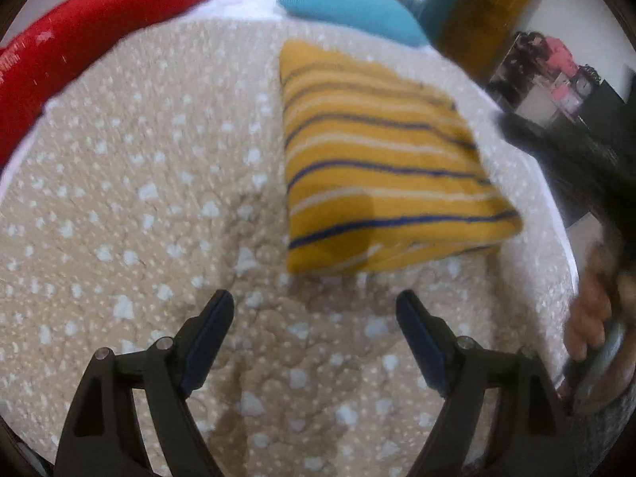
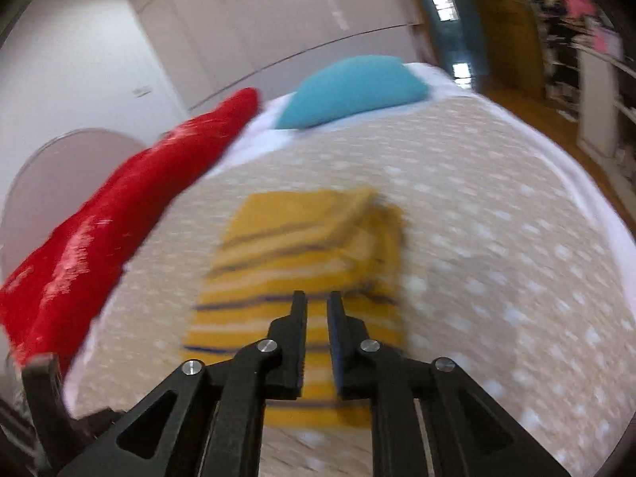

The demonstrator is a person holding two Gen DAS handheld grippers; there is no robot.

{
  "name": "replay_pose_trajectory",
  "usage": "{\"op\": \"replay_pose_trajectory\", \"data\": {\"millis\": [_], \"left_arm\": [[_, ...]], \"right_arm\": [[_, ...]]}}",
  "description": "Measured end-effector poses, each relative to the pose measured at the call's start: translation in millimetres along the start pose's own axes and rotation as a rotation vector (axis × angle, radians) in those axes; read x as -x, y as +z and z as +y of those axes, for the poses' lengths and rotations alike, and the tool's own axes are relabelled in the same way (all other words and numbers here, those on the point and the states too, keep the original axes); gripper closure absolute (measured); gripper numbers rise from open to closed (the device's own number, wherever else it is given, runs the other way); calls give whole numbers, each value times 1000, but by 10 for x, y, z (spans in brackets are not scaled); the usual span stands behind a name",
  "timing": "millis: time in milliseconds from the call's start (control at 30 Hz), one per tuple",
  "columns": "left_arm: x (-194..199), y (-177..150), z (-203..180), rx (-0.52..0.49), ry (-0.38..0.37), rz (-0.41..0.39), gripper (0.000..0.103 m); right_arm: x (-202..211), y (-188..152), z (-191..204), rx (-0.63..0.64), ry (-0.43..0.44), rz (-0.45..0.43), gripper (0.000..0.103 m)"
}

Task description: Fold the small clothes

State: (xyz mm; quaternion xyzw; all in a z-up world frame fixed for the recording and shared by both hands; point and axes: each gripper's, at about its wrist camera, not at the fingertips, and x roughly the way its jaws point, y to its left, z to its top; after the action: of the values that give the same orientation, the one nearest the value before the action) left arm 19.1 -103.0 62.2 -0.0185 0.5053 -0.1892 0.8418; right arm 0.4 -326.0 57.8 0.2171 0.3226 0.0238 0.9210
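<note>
A: Where's the garment?

B: The folded yellow knit garment with blue and cream stripes point(image 1: 381, 167) lies flat on the bed's beige bedspread with white speckles point(image 1: 131, 206), a neat rectangle. In the left wrist view it sits right of centre, ahead of the fingers. Layered edges show along its near side.

A: Left gripper?

B: The left gripper point(image 1: 314, 320) has its jaws spread wide, nothing between them. It hangs over bare bedspread just short of the garment's near edge, not touching it.

A: And the right?

B: The right gripper point(image 2: 317, 304) has its jaws drawn close together, with a narrow gap between the dark pads. Seen from its own camera it is over the near end of the garment point(image 2: 302, 278). Motion blur is heavy there; I cannot tell whether any cloth is pinched between the fingers or whether they touch it at all.

A: Anything else on the bed?

B: A long red fuzzy cushion with pale flecks point(image 1: 79, 39) runs along the left side, well apart from the garment. A teal textured pillow point(image 1: 349, 10) lies at the far end, near the garment's far corner but apart from it. White sheet point(image 2: 254, 135) shows past the bedspread's edge.

A: The right edge of the left view?

B: A blurred hand point(image 1: 592, 318) gripping something dark; detail is too smeared to say more.
</note>
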Motion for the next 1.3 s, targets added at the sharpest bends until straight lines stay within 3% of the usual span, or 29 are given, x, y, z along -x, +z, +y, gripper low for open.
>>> {"op": "replay_pose_trajectory", "data": {"millis": [133,200,233,267,333,467,533,633,700,767,833,933,1000,1100,1300], "left_arm": [[135,63,70,16,17,-63,20],[135,90,128,27,28,-72,20],[134,92,146,31,36,-70,20],[128,93,186,37,45,-65,20],[141,86,219,48,49,-62,20],[167,97,317,64,63,-72,20],[112,136,352,71,61,-77,20],[81,151,315,68,66,-75,20],[57,136,253,56,74,-76,20],[8,124,186,39,87,-68,20],[-25,117,119,28,94,-56,20],[-53,164,39,6,104,-57,20],[-74,229,-25,-19,120,-65,20],[-150,311,-104,-52,140,-67,20],[-527,262,-198,-110,178,12,20]], "right_arm": [[-455,287,171,-18,123,44,88],[-808,375,105,-99,231,126,86],[-993,383,25,-150,243,167,86],[-1117,381,-72,-185,200,188,86],[-1249,323,-281,-234,168,202,100],[-1097,140,-691,-334,238,154,103],[-971,84,-792,-334,226,152,103],[-749,79,-813,-265,132,156,103],[-511,119,-679,-212,56,105,90],[-364,157,-527,-157,48,66,83],[-296,132,-329,-88,44,48,82],[-368,-42,-93,40,-38,76,82],[-506,-248,-73,71,-87,142,82],[-437,-507,-192,63,-71,118,82],[-321,-602,-302,34,-45,111,82]]}}
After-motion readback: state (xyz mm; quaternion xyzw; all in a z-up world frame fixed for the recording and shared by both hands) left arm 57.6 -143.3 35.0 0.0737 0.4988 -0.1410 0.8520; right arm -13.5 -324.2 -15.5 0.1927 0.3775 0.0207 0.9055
